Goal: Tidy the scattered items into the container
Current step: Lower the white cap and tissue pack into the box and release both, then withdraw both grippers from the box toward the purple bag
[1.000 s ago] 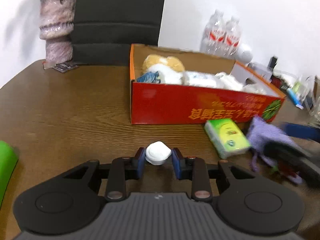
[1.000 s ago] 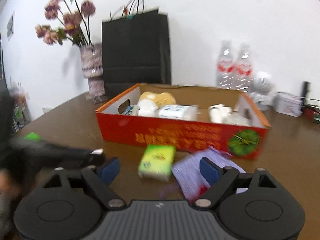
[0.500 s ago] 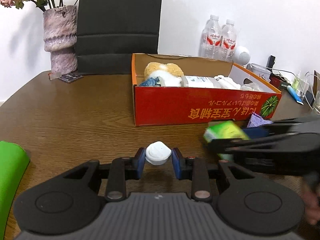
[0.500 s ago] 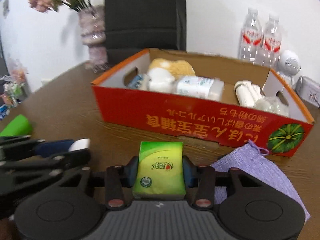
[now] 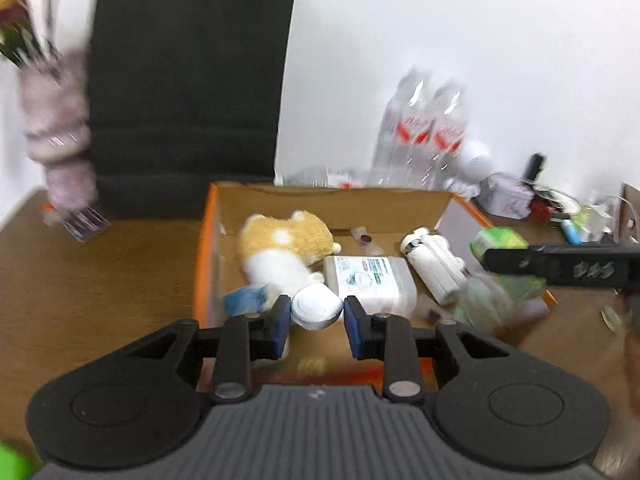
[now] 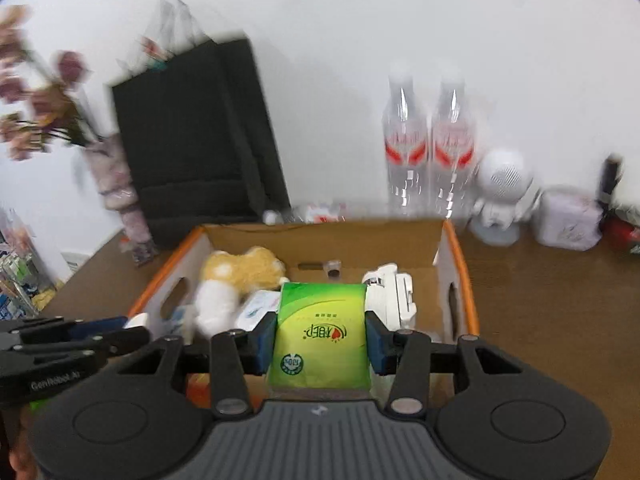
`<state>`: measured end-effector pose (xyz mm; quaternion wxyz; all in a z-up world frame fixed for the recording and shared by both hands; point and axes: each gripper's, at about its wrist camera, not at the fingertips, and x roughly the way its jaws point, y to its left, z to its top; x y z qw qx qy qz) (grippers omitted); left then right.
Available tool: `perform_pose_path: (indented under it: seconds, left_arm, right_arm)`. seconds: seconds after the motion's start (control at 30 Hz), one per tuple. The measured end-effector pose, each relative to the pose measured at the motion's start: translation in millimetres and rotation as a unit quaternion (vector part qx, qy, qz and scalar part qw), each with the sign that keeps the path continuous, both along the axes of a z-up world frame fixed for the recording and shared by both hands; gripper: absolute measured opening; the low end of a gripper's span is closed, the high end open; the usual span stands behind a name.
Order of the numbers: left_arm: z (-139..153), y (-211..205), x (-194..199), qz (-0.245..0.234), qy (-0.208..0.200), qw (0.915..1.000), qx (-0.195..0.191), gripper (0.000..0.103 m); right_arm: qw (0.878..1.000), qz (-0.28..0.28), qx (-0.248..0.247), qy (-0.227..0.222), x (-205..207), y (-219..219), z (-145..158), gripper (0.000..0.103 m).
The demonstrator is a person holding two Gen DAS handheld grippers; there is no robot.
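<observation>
My left gripper (image 5: pixel 317 316) is shut on a small round white container (image 5: pixel 316 309) and holds it over the near edge of the red-orange cardboard box (image 5: pixel 202 252). My right gripper (image 6: pixel 320 340) is shut on a green tissue pack (image 6: pixel 320 336) and holds it over the same box (image 6: pixel 460 272). In the left wrist view the right gripper shows at the right with the pack (image 5: pixel 498 240). In the right wrist view the left gripper shows at the lower left. The box holds a plush toy (image 5: pixel 286 246), a white bottle (image 5: pixel 370 282) and white tubes (image 5: pixel 434 258).
Two water bottles (image 6: pixel 430 148), a white round gadget (image 6: pixel 502 196) and a tin (image 6: pixel 568 220) stand behind the box. A black bag (image 6: pixel 200 140) and a vase of flowers (image 6: pixel 116 184) stand at the back left. Clutter lies at the far right (image 5: pixel 568 216).
Both grippers have risen from the table and moved forward over the box, each carrying its item. The right gripper closed on the tissue pack within the last second.
</observation>
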<state>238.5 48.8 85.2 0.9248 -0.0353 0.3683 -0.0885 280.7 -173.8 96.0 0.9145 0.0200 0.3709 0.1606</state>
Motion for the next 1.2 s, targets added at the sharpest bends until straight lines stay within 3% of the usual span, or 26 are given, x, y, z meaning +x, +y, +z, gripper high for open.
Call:
perform_pose_path:
  seconds: [0.07,0.17,0.2,0.23,0.27,0.3,0.37,0.43,0.57,0.7,0.83,1.03,1.2]
  left_arm:
    - [-11.6,-10.6,21.3,0.000,0.025,0.9995,0.019,0.029]
    - [-28.2,-19.8,31.8,-0.001,0.034,0.9976,0.059,0.034]
    - [-31.4,-19.2,31.4,0.002,0.030,0.9976,0.062,0.039]
    - [-32.3,-17.8,30.9,0.007,0.027,0.9976,0.063,0.052]
    - [-31.0,-13.8,31.1,0.009,0.025,0.9980,0.057,0.057]
    - [-27.4,-10.9,29.8,0.011,0.022,0.9985,0.050,0.060]
    - [-17.4,-9.0,29.0,0.019,0.018,0.9985,0.048,0.088]
    - [-4.5,-6.2,26.6,0.043,0.012,0.9977,0.051,0.102]
    - [16.3,-1.1,23.0,0.070,0.049,0.9956,0.040,0.103]
    - [25.3,-4.6,13.4,0.089,0.090,0.9897,0.065,0.103]
    - [34.6,-9.6,-4.3,0.086,0.100,0.9883,0.076,0.103]
    - [47.8,-12.8,-51.6,0.089,0.068,0.9910,0.074,0.103]
    - [48.9,-24.2,-108.1,0.095,-0.030,0.9905,0.096,0.103]
  right_arm:
    - [1.000,-0.001,-0.022,0.021,28.5,11.6,-13.6,0.044]
    - [0.998,0.000,-0.017,0.058,56.5,21.3,-27.7,0.047]
    - [0.997,-0.007,-0.023,0.068,64.9,24.0,-31.5,0.059]
    - [0.997,-0.012,-0.033,0.074,69.2,26.7,-33.5,0.066]
    - [0.997,-0.013,-0.040,0.071,68.8,28.2,-34.2,0.074]
    - [0.997,-0.014,-0.041,0.062,66.9,27.5,-32.5,0.075]
    - [0.998,-0.011,-0.030,0.062,62.6,23.0,-27.3,0.076]
    - [0.998,-0.015,-0.019,0.066,55.9,13.2,-20.1,0.077]
    - [0.995,-0.033,-0.041,0.083,44.2,-1.5,-7.5,0.079]
    - [0.992,-0.029,-0.068,0.104,23.1,-7.7,0.5,0.080]
    - [0.992,-0.026,-0.059,0.108,-2.8,-11.1,13.6,0.082]
    - [0.995,-0.024,-0.043,0.087,-47.4,-15.4,31.2,0.083]
    - [0.999,-0.020,-0.024,0.021,-104.6,-21.5,33.2,0.087]
